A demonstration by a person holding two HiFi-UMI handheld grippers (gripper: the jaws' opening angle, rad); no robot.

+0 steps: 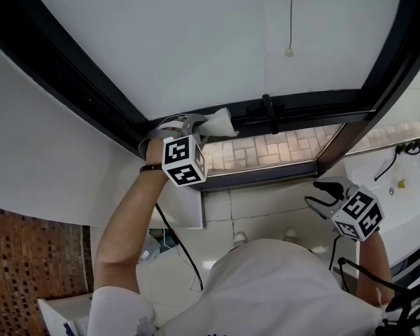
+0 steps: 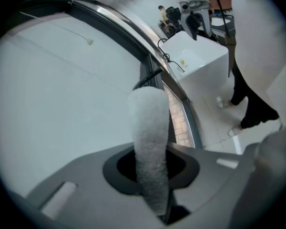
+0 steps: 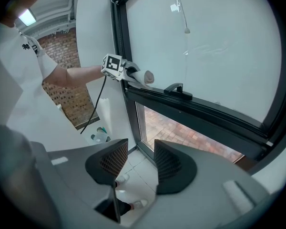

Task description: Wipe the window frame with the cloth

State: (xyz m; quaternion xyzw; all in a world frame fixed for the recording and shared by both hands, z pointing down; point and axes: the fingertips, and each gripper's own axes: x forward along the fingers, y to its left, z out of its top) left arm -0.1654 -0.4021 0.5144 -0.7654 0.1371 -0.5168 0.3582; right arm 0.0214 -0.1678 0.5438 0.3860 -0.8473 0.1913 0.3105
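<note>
1. The left gripper [image 1: 187,126] is left of centre in the head view. Its jaws are clamped on a white cloth [image 1: 220,122] — in the left gripper view the fluffy strip rises from between the closed pads, up the middle of the frame.
2. The cloth's free end lies against the horizontal bar of the dark window frame [image 1: 315,107], near the centre of the head view and just left of the black handle [image 1: 269,112].
3. The right gripper [image 1: 327,196] is at the lower right of the head view, below that bar and well apart from the cloth. Its jaws stand wide apart with nothing between them — only floor tiles show through the gap.
4. A thin cord with a small pull [image 1: 289,51] hangs before the pale pane in the upper right of the head view.
5. Brick paving [image 1: 266,148] shows through the lower pane, under the bar.
</note>
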